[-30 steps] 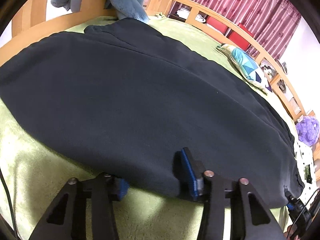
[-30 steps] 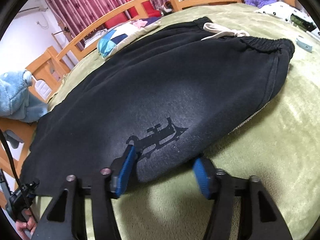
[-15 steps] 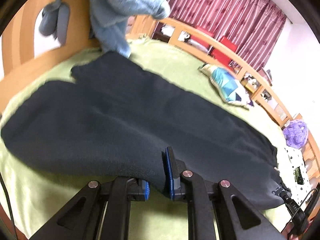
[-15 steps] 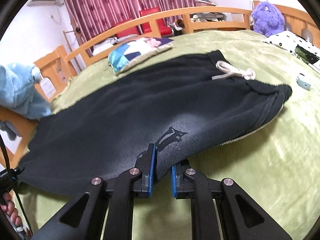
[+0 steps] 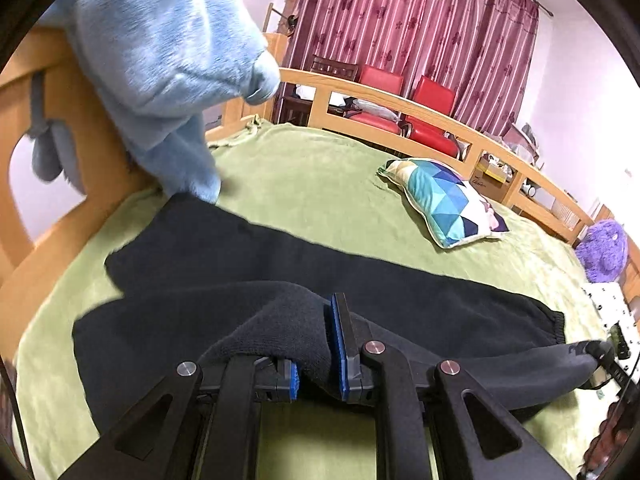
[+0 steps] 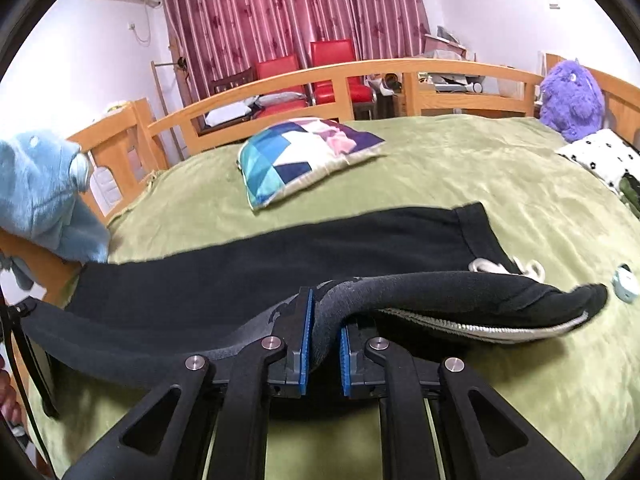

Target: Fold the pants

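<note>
Black pants lie lengthwise across a green bed cover. My left gripper is shut on the near edge of a pant leg, and the cloth bunches up between its blue pads. In the right wrist view the same pants show their waistband and white drawstring at the right. My right gripper is shut on the near edge close to the grey print, lifted off the bed cover. The pinched edge hangs in a raised fold toward the waist.
A patchwork pillow lies beyond the pants. A pale blue plush hangs over the wooden bed rail at the left. A purple plush and a spotted cushion sit at the far right, and a small pale blue object lies by the waistband.
Both grippers went from open around the pants' near edge to shut on it. Both have since risen, lifting that edge off the bed cover, so more of the bed shows beyond.
</note>
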`<state>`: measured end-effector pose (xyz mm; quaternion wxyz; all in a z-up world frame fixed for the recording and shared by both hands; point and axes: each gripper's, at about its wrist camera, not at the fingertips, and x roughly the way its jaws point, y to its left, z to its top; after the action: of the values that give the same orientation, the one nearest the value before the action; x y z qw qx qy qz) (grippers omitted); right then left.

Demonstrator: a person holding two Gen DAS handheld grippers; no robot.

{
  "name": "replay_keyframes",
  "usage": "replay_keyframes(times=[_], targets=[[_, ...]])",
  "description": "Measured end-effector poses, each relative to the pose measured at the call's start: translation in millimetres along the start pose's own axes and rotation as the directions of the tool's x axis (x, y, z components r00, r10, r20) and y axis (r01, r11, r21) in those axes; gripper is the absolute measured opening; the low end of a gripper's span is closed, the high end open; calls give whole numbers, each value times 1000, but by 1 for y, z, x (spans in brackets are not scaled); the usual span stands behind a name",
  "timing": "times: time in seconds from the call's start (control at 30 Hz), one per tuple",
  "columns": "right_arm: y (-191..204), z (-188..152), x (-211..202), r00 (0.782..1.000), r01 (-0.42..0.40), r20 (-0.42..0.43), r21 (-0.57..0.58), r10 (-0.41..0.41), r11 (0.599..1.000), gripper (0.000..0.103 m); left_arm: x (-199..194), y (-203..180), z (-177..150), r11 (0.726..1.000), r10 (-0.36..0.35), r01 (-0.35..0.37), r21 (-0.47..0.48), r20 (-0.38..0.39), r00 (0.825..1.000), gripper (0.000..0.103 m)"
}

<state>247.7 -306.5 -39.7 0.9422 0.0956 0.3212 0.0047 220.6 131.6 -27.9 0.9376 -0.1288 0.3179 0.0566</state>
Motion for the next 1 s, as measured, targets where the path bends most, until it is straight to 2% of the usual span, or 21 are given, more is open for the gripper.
replay_keyframes(times=[0.27,0.5,0.6,0.73,0.83,0.93,0.97,1.0], targets=[[8,45,65,1000,-23,5,49,23,999,10,55,-21,29,999,39,-40,37,19,999,13],[14,77,131,1000,-1,-10,113,2,994,9,103,-27,57,999,34,-34,-6,31,999,13],[11,71,151,1000,-2,-15,125,4,992,9,124,-31,58,999,37,-36,-10,20,999,13],[2,42,178,999,-12,-37,137,17,991,9,151,-40,46,997,73,-73,29,4,997,13],[4,35,198,995,35,-98,92,-26,995,9,166,-46,32,992,102,-103,74,6,995,13],[4,36,200,996,9,-87,98,-1,995,21,179,-54,24,983,127,-123,137,-23,992,14],[4,36,199,997,-14,-80,109,23,994,30,180,-55,23,979,143,-138,152,-23,989,16],[5,36,195,996,-54,-63,121,62,991,43,178,-55,23,977,150,-146,155,-19,988,22]])
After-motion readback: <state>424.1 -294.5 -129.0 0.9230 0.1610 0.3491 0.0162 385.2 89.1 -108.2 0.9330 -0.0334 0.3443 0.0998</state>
